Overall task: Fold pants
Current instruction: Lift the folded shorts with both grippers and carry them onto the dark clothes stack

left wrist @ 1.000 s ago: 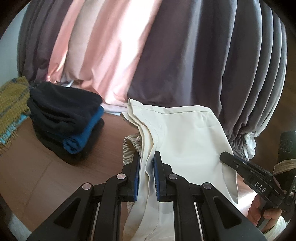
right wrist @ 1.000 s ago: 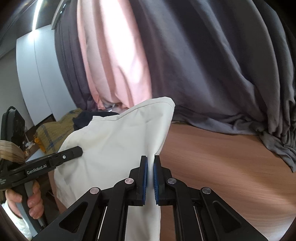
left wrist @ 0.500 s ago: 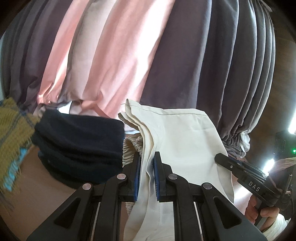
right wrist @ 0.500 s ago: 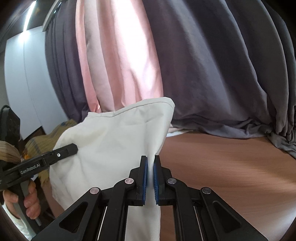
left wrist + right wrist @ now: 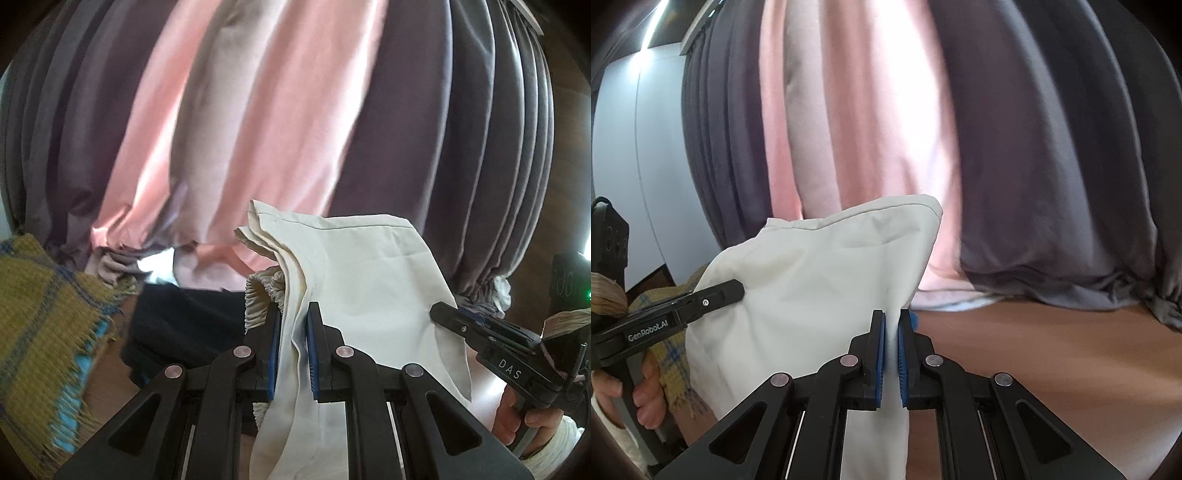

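Observation:
The cream pants hang folded between both grippers, held up in the air in front of the curtain. My left gripper is shut on one thick edge, next to the gathered elastic waistband. My right gripper is shut on the other edge of the cream pants. Each gripper shows in the other's view: the right one at the cloth's right side, the left one at its left side.
Grey and pink curtains fill the background. A stack of dark folded clothes and a yellow woven blanket lie on the wooden table, left of the pants.
Both grippers have lifted the pants higher and tilted upward. The dark stack and table have dropped lower in view. The grips have not changed.

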{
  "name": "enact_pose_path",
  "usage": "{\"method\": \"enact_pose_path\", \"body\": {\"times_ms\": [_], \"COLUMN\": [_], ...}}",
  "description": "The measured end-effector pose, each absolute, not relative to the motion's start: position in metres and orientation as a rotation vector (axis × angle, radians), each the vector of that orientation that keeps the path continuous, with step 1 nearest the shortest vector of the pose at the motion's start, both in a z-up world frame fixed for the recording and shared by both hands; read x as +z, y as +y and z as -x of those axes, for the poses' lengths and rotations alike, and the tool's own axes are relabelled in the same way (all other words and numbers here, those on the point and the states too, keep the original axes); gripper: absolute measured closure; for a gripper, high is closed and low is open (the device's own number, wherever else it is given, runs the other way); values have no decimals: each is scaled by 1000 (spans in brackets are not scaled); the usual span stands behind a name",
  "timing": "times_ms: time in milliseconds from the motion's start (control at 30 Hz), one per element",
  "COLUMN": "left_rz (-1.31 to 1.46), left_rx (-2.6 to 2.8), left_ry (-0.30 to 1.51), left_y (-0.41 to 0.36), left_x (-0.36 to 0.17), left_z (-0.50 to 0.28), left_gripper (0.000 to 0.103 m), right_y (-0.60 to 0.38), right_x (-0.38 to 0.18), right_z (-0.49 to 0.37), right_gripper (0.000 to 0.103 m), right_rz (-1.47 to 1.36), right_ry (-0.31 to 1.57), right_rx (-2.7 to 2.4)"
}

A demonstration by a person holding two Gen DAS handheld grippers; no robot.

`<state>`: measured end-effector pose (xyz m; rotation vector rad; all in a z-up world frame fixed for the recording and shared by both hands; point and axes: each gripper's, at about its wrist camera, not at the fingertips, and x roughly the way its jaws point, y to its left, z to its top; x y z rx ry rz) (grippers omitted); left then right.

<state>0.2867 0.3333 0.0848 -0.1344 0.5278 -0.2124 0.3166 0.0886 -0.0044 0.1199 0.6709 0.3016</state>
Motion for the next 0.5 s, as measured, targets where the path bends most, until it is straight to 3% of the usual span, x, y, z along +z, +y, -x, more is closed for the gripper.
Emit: {"method": "enact_pose_path", "body": {"times_ms": [500], "left_rz": [114], "left_rx": [-174], "left_ry": [605], "left_y": [401], "left_x": [95], "left_z": [-347], "left_gripper": [89], "right_y": [154], "right_x": [-11], "right_z": [-382], "right_gripper": [95], "right_rz": [-124], "right_ry": [720], "right_rx": [340]}}
